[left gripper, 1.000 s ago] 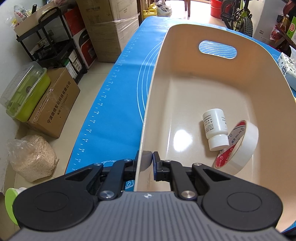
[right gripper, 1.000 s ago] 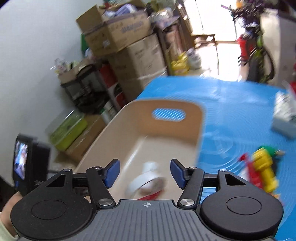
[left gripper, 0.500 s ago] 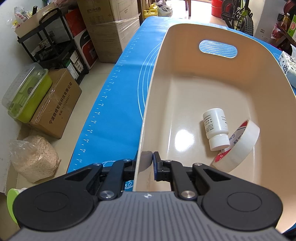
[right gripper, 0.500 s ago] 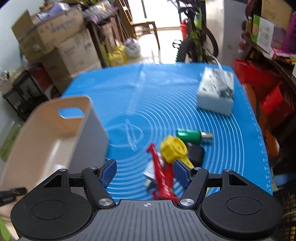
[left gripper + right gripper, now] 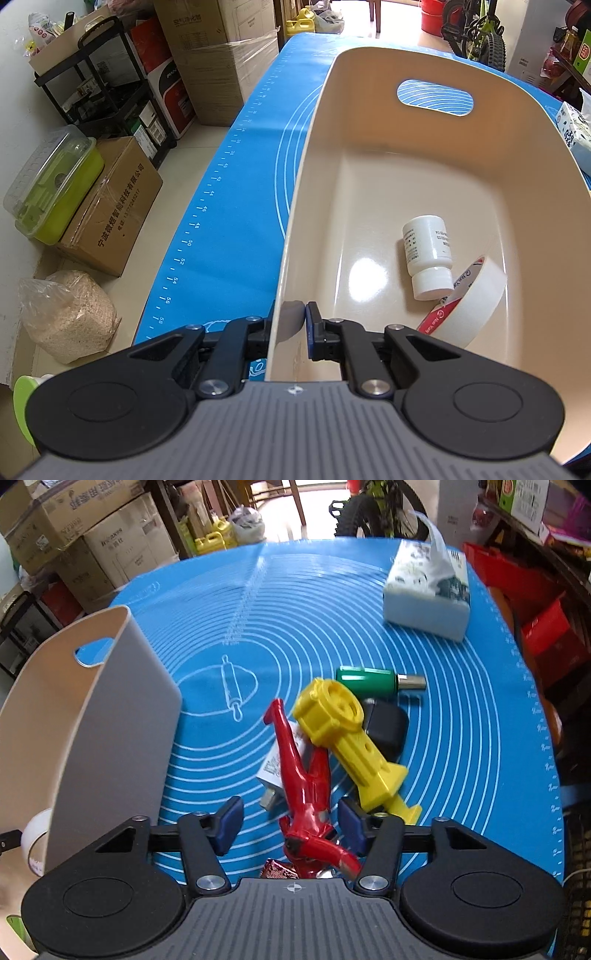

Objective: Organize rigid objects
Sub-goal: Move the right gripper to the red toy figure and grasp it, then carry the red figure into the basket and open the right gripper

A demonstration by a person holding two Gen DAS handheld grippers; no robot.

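Two grippers are in view. Left gripper (image 5: 291,323): fingers closed on the near wall of the cream bin (image 5: 498,122), one pad outside the wall, one inside. Right gripper (image 5: 290,821): fingers apart, holding nothing, positioned low over the blue mat (image 5: 258,635) with the red figure (image 5: 306,786) lying between the blue pads.

Bin: smooth, glossy, cream-coloured plastic with rounded corners and an oval handle slot in the far wall. Contents: a white bottle (image 5: 426,254) lying on its side, cap toward the camera, printed label on the body; a roll of white tape (image 5: 469,299) with a red-printed core, tilted, touching the bottle cap.

Red figure: glossy, elongated, lying on the mat to the right of the bin, overlapping a small white labelled block (image 5: 275,768). Just beside it, a yellow plastic piece (image 5: 347,734) with a wheel-shaped head rests partly on a black object (image 5: 386,725). Beyond these lies a green cylinder (image 5: 369,681) with a metal tip. Farther away on the mat stands a tissue pack (image 5: 428,590).
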